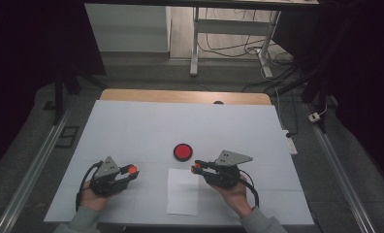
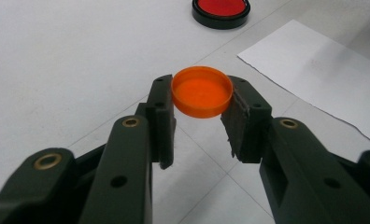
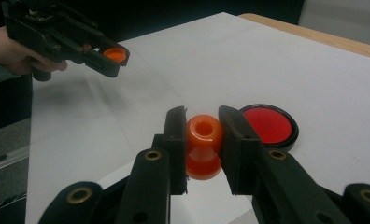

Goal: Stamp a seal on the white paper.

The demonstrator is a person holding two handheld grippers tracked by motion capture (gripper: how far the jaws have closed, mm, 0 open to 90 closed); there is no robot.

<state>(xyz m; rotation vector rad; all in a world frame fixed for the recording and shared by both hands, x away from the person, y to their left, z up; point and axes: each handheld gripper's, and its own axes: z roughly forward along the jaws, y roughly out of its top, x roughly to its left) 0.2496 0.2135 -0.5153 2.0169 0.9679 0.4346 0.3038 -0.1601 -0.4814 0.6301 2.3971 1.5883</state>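
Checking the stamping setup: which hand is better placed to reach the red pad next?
Right, probably: the right gripper, shut on the orange stamp, sits nearer the red pad.

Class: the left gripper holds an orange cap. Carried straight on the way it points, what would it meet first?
Probably the right gripper with its orange stem piece, facing the left gripper; depth unclear.

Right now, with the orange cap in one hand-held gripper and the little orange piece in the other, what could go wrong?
1. The left hand-held gripper pinches the orange cap by its rim at the very tips of its pads, so it could pop out.
2. The right hand-held gripper clamps the orange piece on its rounded sides, so it might twist.
3. A dropped part could roll toward the red disc or off the table.
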